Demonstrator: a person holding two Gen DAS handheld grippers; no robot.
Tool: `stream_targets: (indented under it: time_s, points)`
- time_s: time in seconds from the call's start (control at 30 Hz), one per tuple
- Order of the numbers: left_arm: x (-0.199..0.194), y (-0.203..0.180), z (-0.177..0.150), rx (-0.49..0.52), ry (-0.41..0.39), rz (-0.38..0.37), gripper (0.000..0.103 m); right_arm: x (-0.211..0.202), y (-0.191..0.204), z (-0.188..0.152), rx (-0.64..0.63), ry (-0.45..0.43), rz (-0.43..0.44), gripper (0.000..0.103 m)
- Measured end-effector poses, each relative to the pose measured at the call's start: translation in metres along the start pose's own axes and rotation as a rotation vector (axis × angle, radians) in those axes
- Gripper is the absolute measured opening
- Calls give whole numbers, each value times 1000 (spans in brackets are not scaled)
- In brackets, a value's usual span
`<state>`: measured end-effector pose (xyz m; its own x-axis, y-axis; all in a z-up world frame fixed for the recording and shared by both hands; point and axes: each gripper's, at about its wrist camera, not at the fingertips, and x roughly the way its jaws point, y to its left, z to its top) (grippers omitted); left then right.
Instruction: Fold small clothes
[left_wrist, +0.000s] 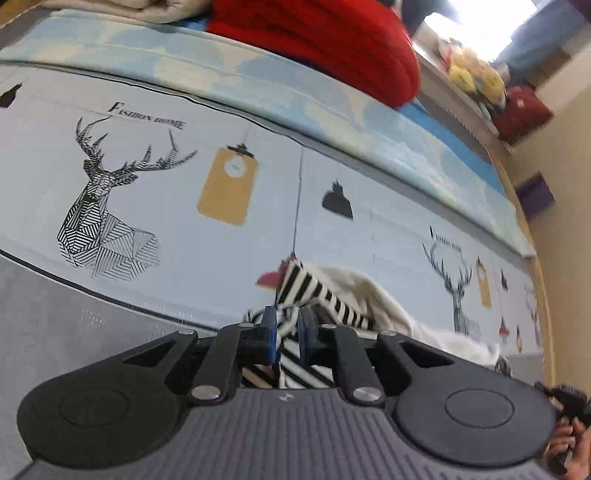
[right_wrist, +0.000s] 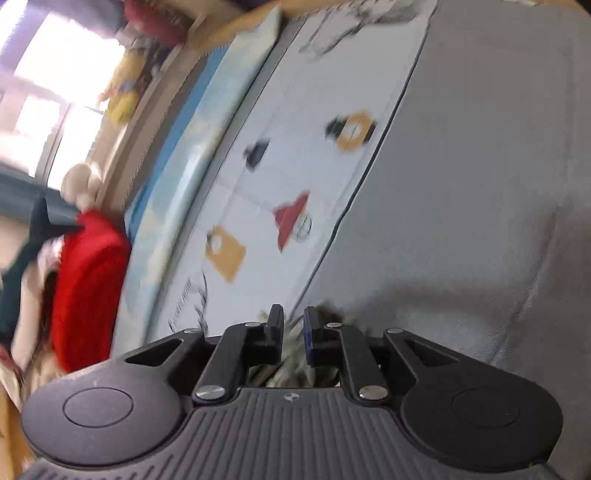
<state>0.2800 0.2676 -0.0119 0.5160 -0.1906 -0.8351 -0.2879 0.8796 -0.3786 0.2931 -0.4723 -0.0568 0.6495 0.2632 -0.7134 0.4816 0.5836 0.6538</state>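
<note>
Left wrist: one hand-held gripper (left_wrist: 287, 334) pinching one striped garment (left_wrist: 314, 291).

1 striped garment (left_wrist: 317, 291), 2 claws (left_wrist: 287, 332) (right_wrist: 293, 334)

Black ribbed gripper (left_wrist: 287, 328), blue-padded jaws.

The right gripper (right_wrist: 293, 334) sits at the bottom centre of the frame, its jaws drawn close with a blurred scrap of striped cloth (right_wrist: 291, 363) pinched between them. Behind it, a grey bed sheet (right_wrist: 480, 206) fills the right half. A pale printed sheet (right_wrist: 295, 170) runs diagonally through the middle, carrying a red shape, mustard tags and black marks. Left of it lies a light blue patterned strip (right_wrist: 192, 173). A red cushion (right_wrist: 88, 288) stands at the left edge, with a cream soft toy (right_wrist: 79, 182) above it and a bright window (right_wrist: 55, 85) in the upper left. Motion blur softens most detail.
</note>
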Motion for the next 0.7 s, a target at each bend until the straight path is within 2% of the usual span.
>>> stream_targets:
  time_s: [0.07,0.1,0.13,0.2,0.23,0.33,0.4,0.53,0.7]
  points:
    - [0,-5,-6,25,17,-35,20,8,12,-9,-119,61,-22,14]
    - [3,-8,-11,44,39,-62,22,7,20,-12,-169,55,-20,18]
    - [10,-12,-14,68,69,-81,25,5,27,-14,-222,44,-11,28]
    - [22,-17,-21,90,112,-58,28,6,35,-22,-289,58,-4,35]
    - [32,-18,-24,83,138,-25,31,11,37,-26,-307,86,-5,36]
    - [54,-13,-30,33,177,78,32,28,40,-45,-330,184,0,36]
    - [61,-11,-30,25,174,95,34,38,44,-54,-339,214,-11,36]
    - [75,-8,-30,2,203,112,36,52,46,-60,-311,205,-33,44]
    - [88,-11,-28,24,202,165,35,71,40,-51,-263,161,-107,44]
